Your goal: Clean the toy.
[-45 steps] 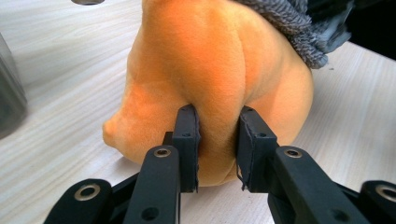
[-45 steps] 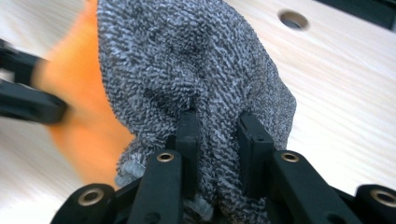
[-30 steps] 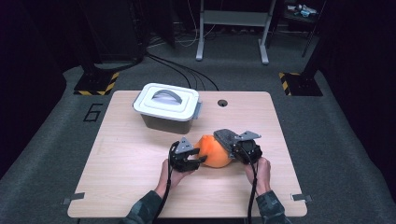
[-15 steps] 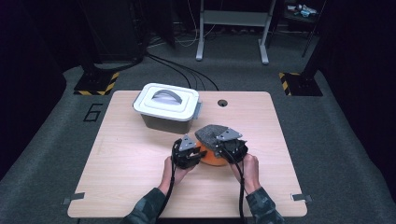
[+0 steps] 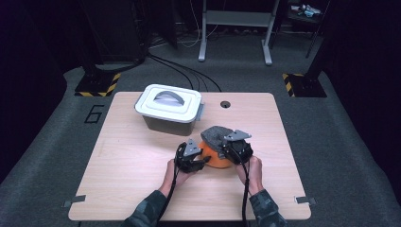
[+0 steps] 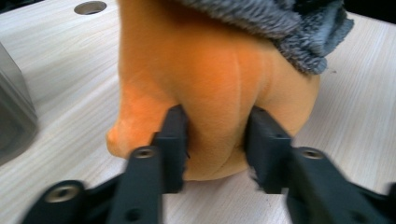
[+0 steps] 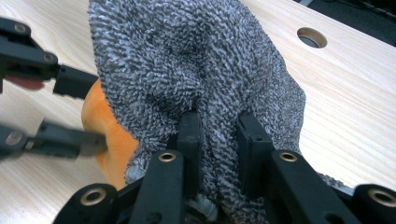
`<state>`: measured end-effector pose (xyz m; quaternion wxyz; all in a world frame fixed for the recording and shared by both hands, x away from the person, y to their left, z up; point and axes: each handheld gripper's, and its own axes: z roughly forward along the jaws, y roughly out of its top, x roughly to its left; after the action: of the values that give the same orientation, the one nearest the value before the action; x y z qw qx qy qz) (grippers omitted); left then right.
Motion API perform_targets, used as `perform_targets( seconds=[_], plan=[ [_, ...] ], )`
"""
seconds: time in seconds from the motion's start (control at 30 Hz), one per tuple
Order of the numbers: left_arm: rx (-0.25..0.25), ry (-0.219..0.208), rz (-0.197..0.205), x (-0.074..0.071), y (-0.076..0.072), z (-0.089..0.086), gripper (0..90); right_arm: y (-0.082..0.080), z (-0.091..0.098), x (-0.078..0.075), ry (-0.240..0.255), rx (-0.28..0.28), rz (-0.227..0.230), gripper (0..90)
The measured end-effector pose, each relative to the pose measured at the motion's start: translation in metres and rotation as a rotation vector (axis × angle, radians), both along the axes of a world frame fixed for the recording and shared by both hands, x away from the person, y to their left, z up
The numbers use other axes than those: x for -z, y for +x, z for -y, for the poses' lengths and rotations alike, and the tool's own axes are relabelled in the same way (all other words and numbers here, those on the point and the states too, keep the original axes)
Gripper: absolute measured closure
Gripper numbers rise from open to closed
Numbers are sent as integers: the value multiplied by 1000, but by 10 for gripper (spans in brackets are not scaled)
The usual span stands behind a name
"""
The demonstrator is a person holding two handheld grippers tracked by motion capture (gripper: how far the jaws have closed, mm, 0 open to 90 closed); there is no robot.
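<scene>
An orange plush object (image 5: 218,159) (image 6: 205,88) lies on the wooden table (image 5: 142,189), with a grey fuzzy cloth (image 5: 216,135) (image 7: 196,60) draped over its top. My left gripper (image 5: 204,161) (image 6: 215,140) is shut on a fold of the orange plush at its near side. My right gripper (image 5: 222,150) (image 7: 218,135) is shut on a bunch of the grey cloth, right above the plush. In the right gripper view the left gripper's jaws come in from the left edge, against the orange side.
A grey bin with a white handled lid (image 5: 169,108) stands at the back left of the table, close behind the plush. A round cable hole (image 5: 225,104) (image 7: 311,37) (image 6: 89,7) sits near the far edge. Dark floor and stands surround the table.
The right gripper has swung left with the grey cloth, which now covers the top of the orange plush. The left gripper keeps its hold in roughly the same place.
</scene>
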<state>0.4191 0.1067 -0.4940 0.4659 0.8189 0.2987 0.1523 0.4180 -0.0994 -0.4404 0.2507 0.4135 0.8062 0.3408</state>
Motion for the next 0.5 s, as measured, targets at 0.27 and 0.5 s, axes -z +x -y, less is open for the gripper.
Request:
perform_targets(
  seconds=[0.27,0.5],
  plan=[
    [-8,-16,-14,-1,-1,1,734,1,20,0,-18,34,-15,739],
    [-3,-32,-23,0,1,0,732,2,45,16,-27,113,-62,738]
  ],
)
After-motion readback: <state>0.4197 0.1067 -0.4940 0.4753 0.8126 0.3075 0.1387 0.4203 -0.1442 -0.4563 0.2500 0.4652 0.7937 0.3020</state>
